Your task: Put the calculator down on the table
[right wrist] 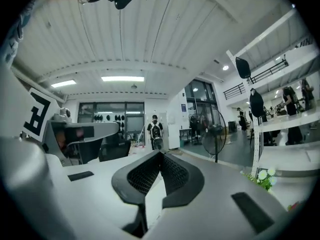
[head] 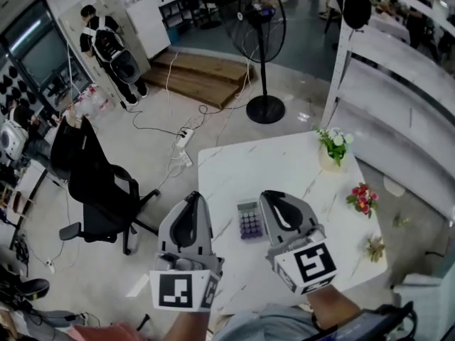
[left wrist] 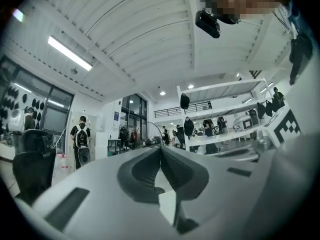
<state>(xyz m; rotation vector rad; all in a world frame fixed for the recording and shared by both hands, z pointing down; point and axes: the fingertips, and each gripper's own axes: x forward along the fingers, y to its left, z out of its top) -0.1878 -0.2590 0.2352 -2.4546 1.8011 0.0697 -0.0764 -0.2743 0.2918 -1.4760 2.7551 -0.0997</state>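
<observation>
A small grey calculator (head: 249,220) with purple keys lies flat on the white marble table (head: 284,162). Both grippers are held level, well above the table, on either side of the calculator in the head view. The left gripper (head: 193,196) is over the table's left edge and the right gripper (head: 273,195) is just right of the calculator. In the left gripper view the jaws (left wrist: 160,149) meet at their tips with nothing between them. The right gripper view shows the same: jaws (right wrist: 160,154) closed together and empty, pointing out across the room.
Three small flower pots (head: 334,145) (head: 362,198) (head: 375,248) stand along the table's right side. A black office chair (head: 99,190) is left of the table, a standing fan (head: 264,20) beyond it. Cables and a power strip (head: 185,138) lie on the floor. A person with a backpack (head: 106,41) stands far left.
</observation>
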